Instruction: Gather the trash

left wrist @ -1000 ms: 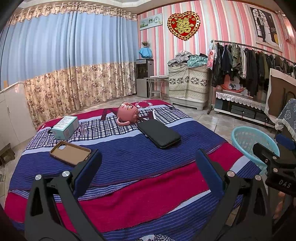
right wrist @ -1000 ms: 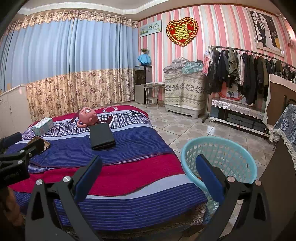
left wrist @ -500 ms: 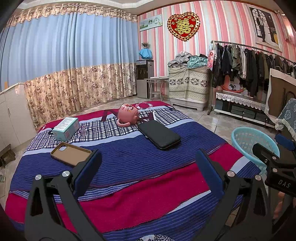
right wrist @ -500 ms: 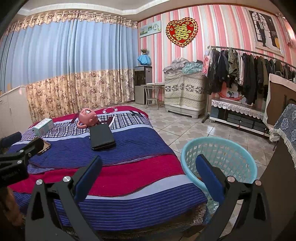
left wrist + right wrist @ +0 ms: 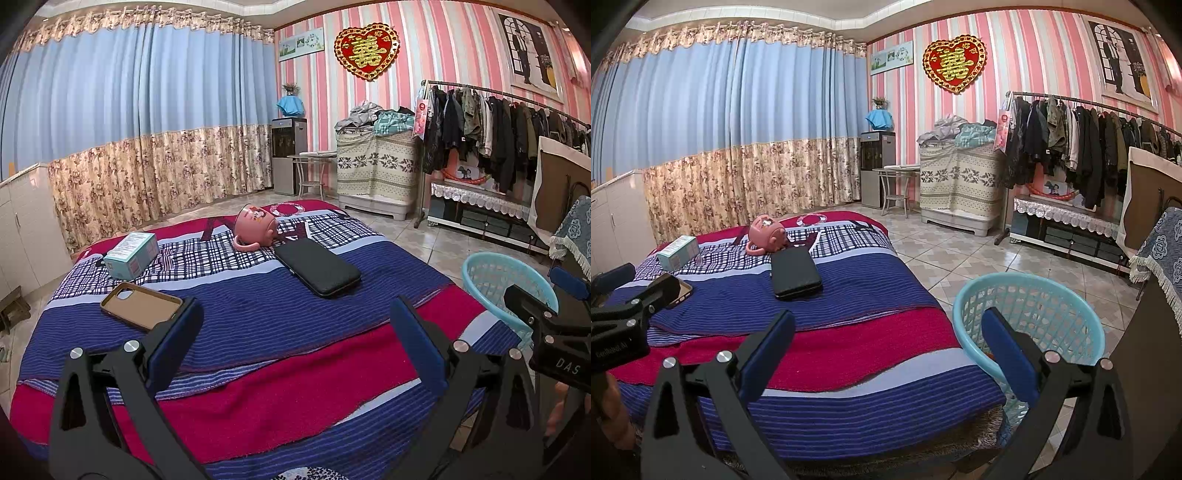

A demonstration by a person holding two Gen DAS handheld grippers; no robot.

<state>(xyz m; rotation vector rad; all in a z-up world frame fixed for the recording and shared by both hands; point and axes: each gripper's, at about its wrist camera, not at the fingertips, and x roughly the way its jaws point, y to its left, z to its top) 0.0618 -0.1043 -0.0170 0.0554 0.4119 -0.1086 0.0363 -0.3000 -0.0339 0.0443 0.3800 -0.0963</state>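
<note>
- On the bed [image 5: 258,325], over its striped red and blue blanket, lie the loose things: a teal box [image 5: 131,254] with small print too fine to read, a brown phone case [image 5: 142,304] lying inside-up, a black flat case [image 5: 317,266] and a pink cup [image 5: 255,229] tipped on its side with a cartoon face on it.
- Phone case sits nearest the left claw [image 5: 295,343], the box beyond it; cup and black case lie close together farther back, whether touching I cannot tell.
- Left claw hangs above the blanket, fingers spread wide, gripping nothing.
- Right claw [image 5: 886,347] is likewise spread and bare, held over the bed's near corner with its right finger in front of the light blue basket [image 5: 1067,295].
- Basket stands on the tiled floor just beside the bed.
- "DAS" reads on the right tool's body in the left view; faint lettering on the left tool is not legible.
- A red heart plaque [image 5: 367,50] with a gold Chinese character hangs on the striped wall.
</note>
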